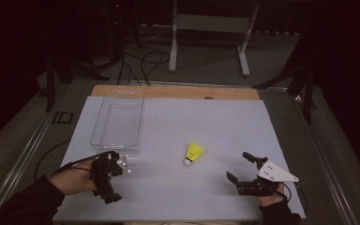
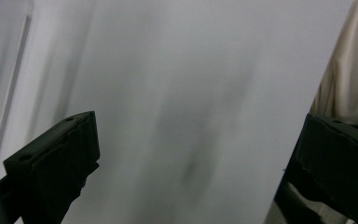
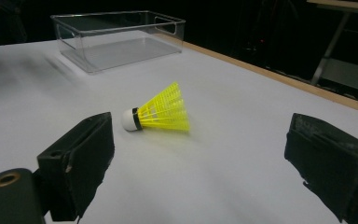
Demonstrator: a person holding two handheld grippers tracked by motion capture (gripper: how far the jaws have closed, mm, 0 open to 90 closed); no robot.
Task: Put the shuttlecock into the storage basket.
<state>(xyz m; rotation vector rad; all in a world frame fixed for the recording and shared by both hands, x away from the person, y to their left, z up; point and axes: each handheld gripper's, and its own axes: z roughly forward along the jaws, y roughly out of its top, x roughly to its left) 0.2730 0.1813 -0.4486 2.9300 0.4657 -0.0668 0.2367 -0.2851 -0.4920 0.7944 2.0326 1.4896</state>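
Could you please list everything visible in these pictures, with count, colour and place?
shuttlecock: one, yellow skirt with white cork, lying on its side mid-table, ahead of the right gripper
storage bin: one, clear plastic, empty, far left of the table
table: one, white top with a wooden far edge
frame: one, white metal, on the floor beyond the table
cables: several, black, on the floor
left gripper: one, black, open, near left
right gripper: one, black, open, near right
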